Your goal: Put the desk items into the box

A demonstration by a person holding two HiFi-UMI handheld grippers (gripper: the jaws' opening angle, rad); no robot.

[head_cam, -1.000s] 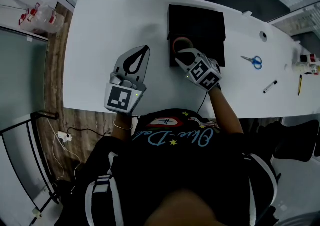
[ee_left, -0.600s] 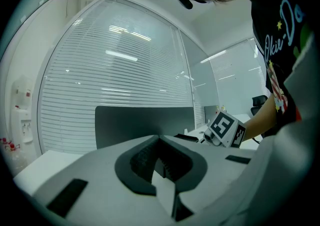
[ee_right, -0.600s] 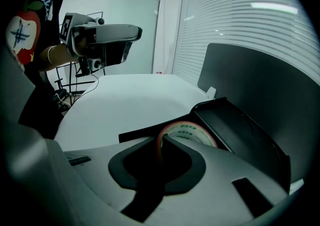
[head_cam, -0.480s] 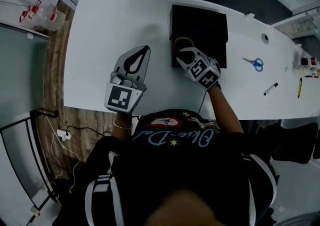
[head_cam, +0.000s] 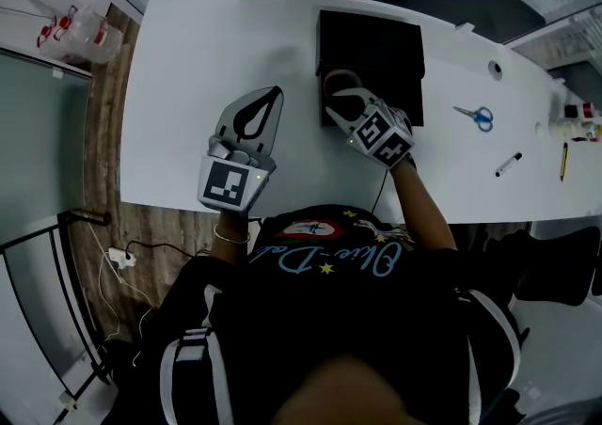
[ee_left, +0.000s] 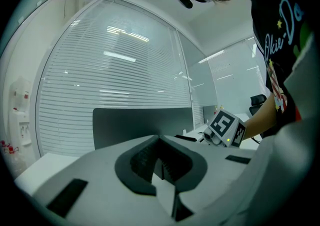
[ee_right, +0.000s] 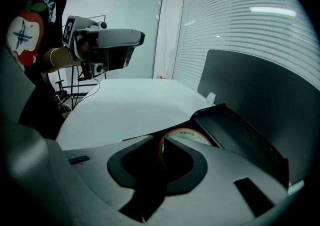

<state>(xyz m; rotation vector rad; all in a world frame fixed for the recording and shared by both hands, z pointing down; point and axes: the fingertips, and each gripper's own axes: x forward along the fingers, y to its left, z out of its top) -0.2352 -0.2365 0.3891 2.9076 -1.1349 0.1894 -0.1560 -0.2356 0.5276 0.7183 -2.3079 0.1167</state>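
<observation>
White desk, smooth and matte, spans the head view. A rectangular black box with an open top sits at its far edge.

The left gripper hovers near level over bare desk, left of the box. Its grey jaws taper to a point, tips together, with nothing between them.

The right gripper tilts down at the box's near left corner. Its jaws have just been opening and now stand slightly apart around the near wall of the tape roll, a ring within that corner.

Each gripper carries a cube with black-and-white square markers. Print on the tape roll's core is too small to read.

Blue-handled scissors, a marker pen and a yellow pencil lie on the desk, right of the box.
</observation>
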